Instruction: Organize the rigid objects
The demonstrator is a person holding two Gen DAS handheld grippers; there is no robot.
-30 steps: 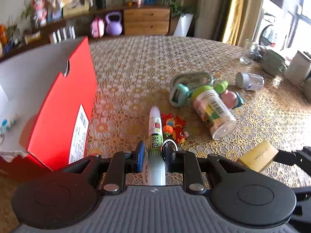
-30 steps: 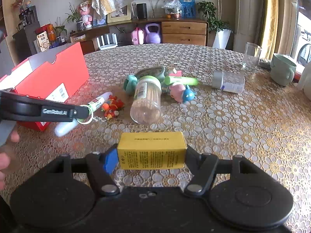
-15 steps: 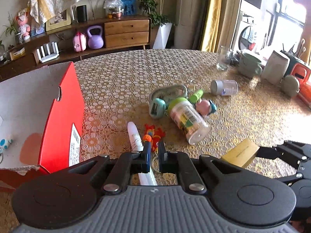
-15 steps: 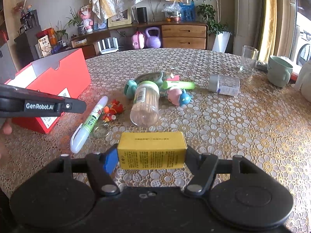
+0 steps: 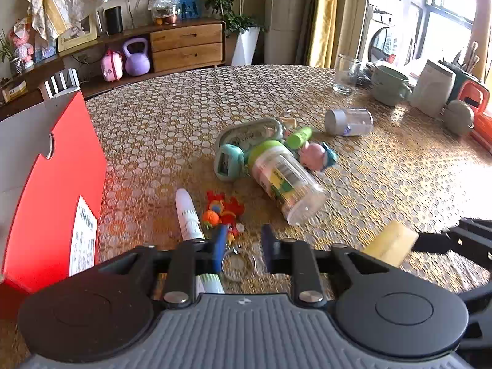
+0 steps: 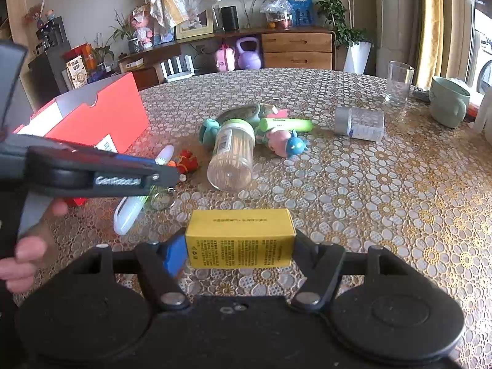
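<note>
Yellow box sits clamped lengthwise in your right tool, held clear of the tabletop, likely bound for the red box at left. Your left tool has just been opening; jaws narrowly parted, nothing pressed, over one key ring beside one white tube. One toothpick jar, one small bottle, one green tube wait.
</note>
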